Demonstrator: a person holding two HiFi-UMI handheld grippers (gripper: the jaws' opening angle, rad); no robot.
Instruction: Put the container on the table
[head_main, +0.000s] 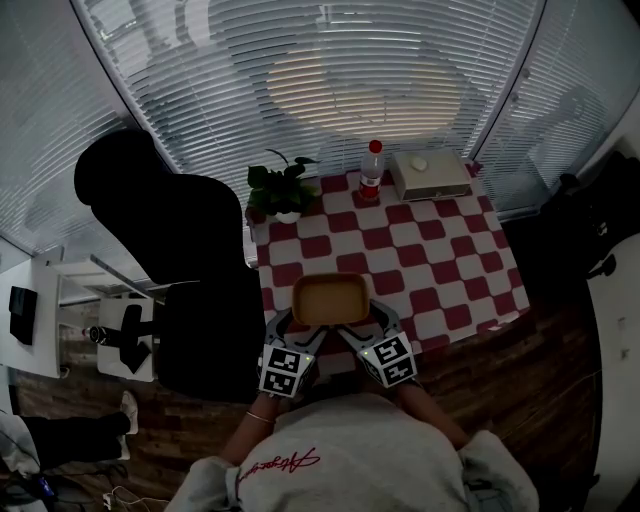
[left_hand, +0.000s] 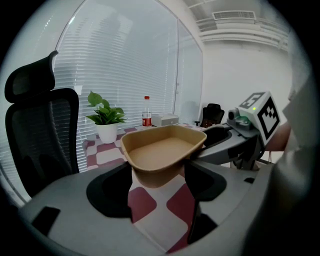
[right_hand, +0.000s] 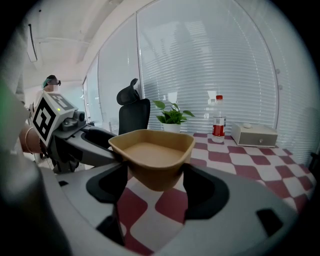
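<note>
A tan, empty, rounded-rectangular container (head_main: 330, 298) hangs just above the near edge of the red-and-white checked table (head_main: 440, 270). Both grippers hold it from the near side. My left gripper (head_main: 290, 330) is shut on the container's near left corner, and my right gripper (head_main: 373, 325) is shut on its near right corner. In the left gripper view the container (left_hand: 160, 147) sits between the jaws of the left gripper (left_hand: 157, 175), with the right gripper (left_hand: 240, 145) beside it. In the right gripper view the container (right_hand: 152, 152) is clamped by the right gripper (right_hand: 152, 182).
At the table's far edge stand a potted plant (head_main: 285, 190), a red-labelled bottle (head_main: 371, 172) and a white box (head_main: 430, 175). A black office chair (head_main: 170, 260) stands close to the table's left side. Window blinds run behind the table.
</note>
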